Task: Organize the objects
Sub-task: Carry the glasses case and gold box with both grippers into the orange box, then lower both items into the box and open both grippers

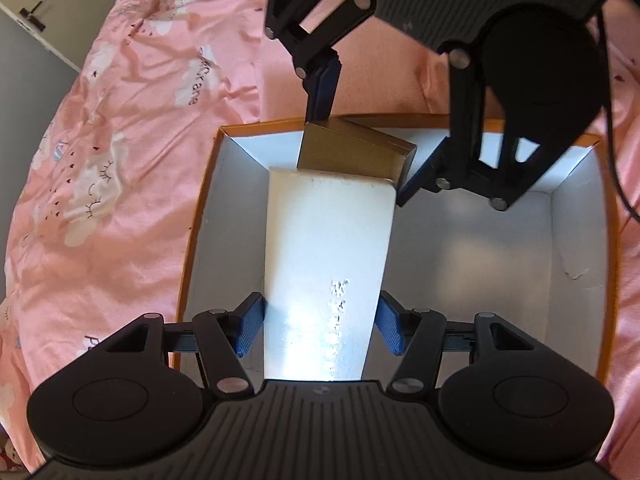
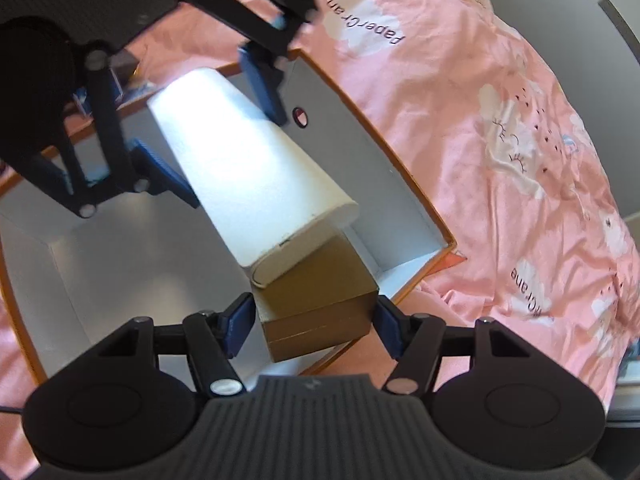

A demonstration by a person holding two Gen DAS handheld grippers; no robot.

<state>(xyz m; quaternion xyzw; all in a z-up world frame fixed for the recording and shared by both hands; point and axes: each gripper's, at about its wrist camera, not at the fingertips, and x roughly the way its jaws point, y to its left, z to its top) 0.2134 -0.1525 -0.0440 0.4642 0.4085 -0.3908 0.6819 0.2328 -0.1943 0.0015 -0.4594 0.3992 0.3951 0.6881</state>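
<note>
An open orange-rimmed box [image 1: 200, 216] with white inner walls [image 2: 360, 120] lies on a pink bedspread. Over its inside, my left gripper [image 1: 320, 328] is shut on one end of a long white box [image 1: 324, 240], its blue pads pressing both long sides. The far end of the white box [image 2: 248, 160] lies on top of a small brown box [image 2: 320, 292]. My right gripper [image 2: 314, 328] is shut on that brown box [image 1: 352, 148], and it comes in from the opposite side [image 1: 366, 144]. In the right wrist view the left gripper [image 2: 212, 128] shows at the upper left.
The pink bedspread [image 1: 120, 160] with cloud prints surrounds the orange box on all sides. A door with a dark handle [image 1: 32, 16] stands at the far left. A small red round mark [image 2: 300, 117] sits on one inner wall. The right half of the box floor [image 1: 480, 260] is bare.
</note>
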